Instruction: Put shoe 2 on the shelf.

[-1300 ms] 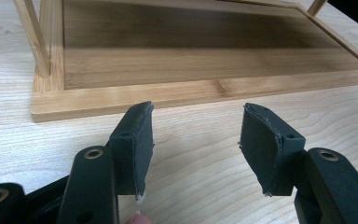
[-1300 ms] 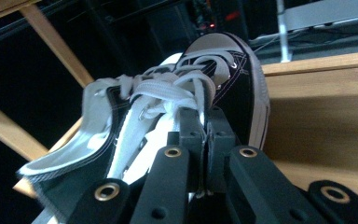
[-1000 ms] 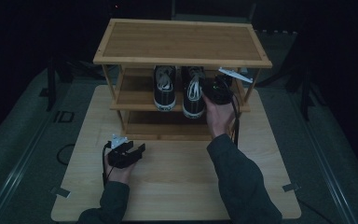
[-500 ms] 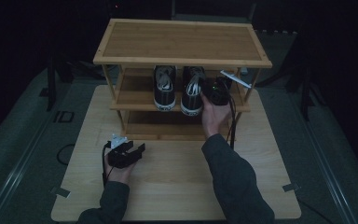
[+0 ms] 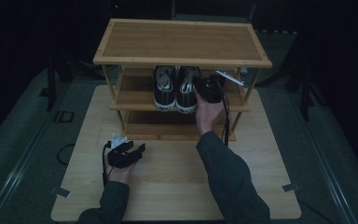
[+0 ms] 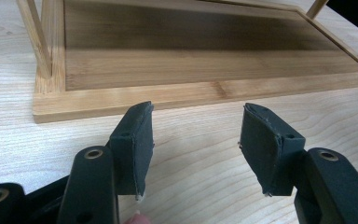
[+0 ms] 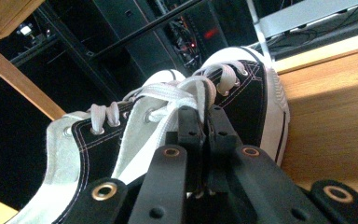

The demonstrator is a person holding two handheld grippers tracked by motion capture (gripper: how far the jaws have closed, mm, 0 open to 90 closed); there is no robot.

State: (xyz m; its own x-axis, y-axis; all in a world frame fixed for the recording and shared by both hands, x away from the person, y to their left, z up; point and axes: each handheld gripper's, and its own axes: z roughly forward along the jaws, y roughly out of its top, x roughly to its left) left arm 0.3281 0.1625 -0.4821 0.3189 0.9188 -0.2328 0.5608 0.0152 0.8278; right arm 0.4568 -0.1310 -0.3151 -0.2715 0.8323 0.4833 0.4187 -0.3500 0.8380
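The right gripper point(image 7: 204, 122) is closed on the right sneaker's point(image 5: 187, 88) side — to place it on the shelf point(image 5: 233, 103) — while the left gripper point(image 6: 196, 140), open and empty, waits.

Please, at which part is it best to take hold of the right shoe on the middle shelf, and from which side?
Probably the side wall of the right shoe at the lace eyelets, from the open front of the rack. That thin edge stands up and fits between the jaws; the right claw is shut on it there already.
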